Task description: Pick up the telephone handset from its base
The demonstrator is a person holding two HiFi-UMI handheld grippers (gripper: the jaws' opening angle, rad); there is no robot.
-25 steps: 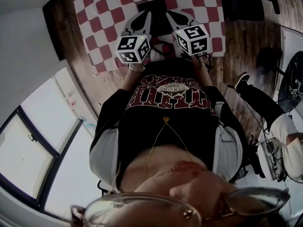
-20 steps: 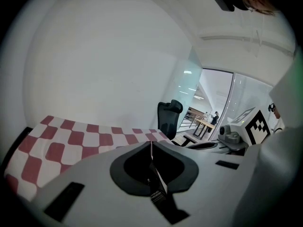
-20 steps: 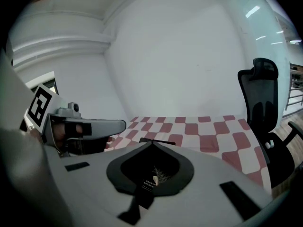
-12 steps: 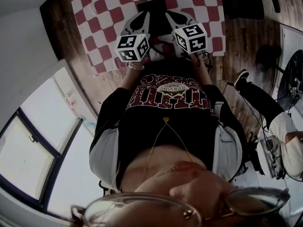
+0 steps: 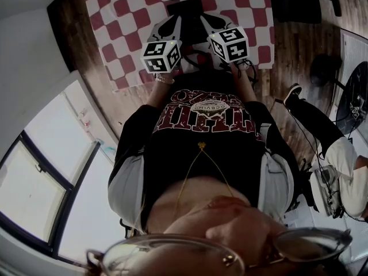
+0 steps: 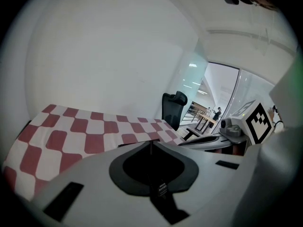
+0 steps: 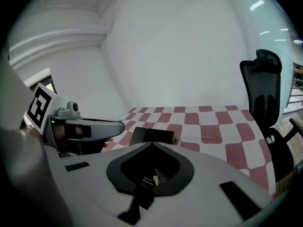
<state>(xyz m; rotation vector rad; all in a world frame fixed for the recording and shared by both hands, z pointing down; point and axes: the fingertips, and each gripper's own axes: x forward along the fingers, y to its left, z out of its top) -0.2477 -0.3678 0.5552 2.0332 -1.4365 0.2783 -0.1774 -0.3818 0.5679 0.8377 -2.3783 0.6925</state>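
Over checkered cloth (image 5: 126, 16), head view: left gripper (image 5: 175, 22) and right gripper (image 5: 208, 22) side by side, dark telephone (image 5: 191, 6) just ahead.
Left gripper view: jaws pressed together, empty.
Right gripper view: jaws together, empty; telephone beyond tips, on cloth.
Judgement: handset not yet lifted, whole pick remains.

- Largely hidden behind left gripper (image 5: 174, 22) and right gripper (image 5: 210, 20), 12 o'clock in head view: dark telephone (image 5: 190, 7), its parts impossible to tell apart.
- Cut off by top edge, 1 o'clock: office chair (image 5: 299, 4).
- Cut off by right edge, 3 o'clock: seated person (image 5: 339, 154).
- Too small to make out, 3 o'clock in left gripper view: distant figures (image 6: 217, 112).
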